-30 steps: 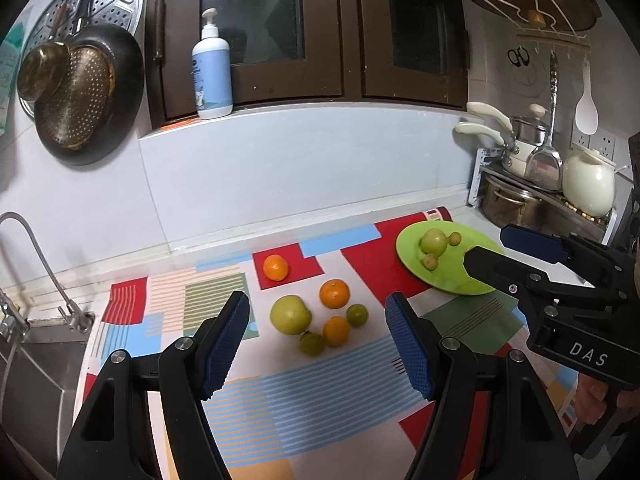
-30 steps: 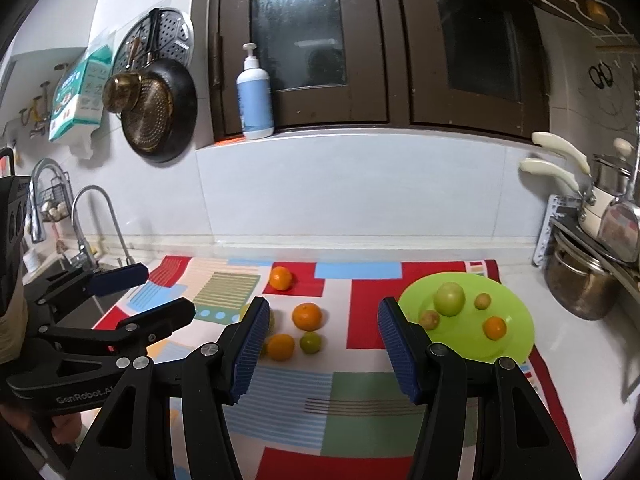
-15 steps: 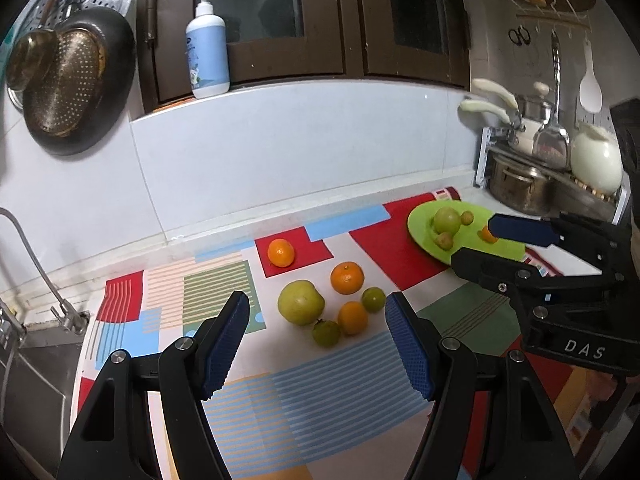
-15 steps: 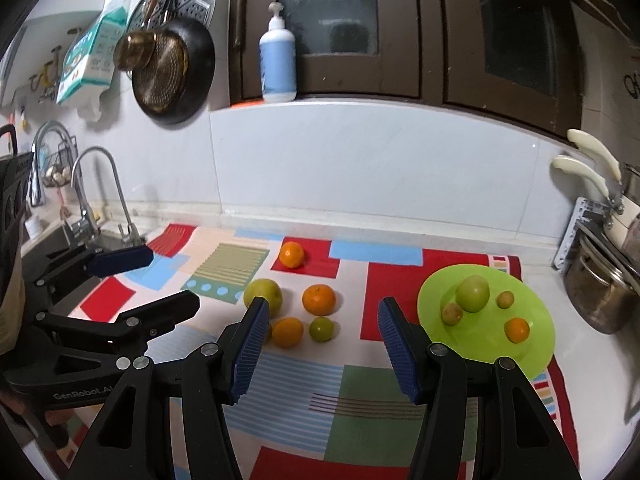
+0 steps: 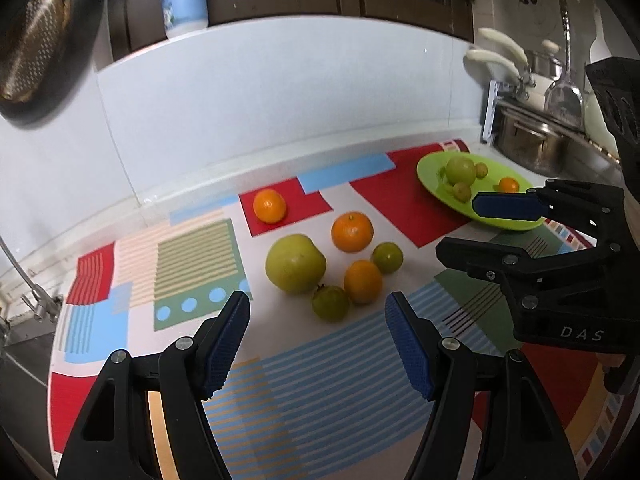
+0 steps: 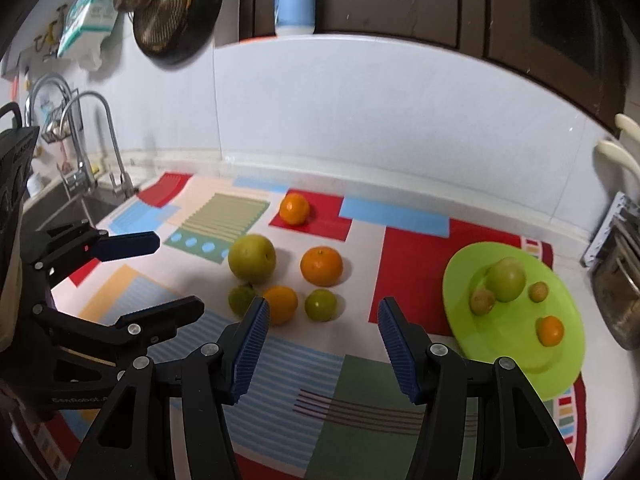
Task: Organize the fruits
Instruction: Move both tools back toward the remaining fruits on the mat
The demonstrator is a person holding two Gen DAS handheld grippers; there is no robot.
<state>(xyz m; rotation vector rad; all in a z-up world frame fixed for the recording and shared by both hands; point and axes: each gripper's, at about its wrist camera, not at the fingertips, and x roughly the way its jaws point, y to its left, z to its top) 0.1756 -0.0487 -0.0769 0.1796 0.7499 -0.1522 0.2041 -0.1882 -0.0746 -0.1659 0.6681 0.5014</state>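
Six fruits lie loose on the patterned mat (image 6: 256,364): three oranges (image 6: 321,266), two small green ones (image 6: 320,305) and one large green fruit (image 6: 252,258). Four more sit on the green plate (image 6: 560,364). Both the left gripper (image 5: 317,334) and the right gripper (image 6: 322,346) hang spread and empty.

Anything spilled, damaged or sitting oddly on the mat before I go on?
Nothing stands out. Six fruits sit loose on the mat, intact, and four lie inside the green plate. No spills. Both claws, left claw and right claw, are open and empty.
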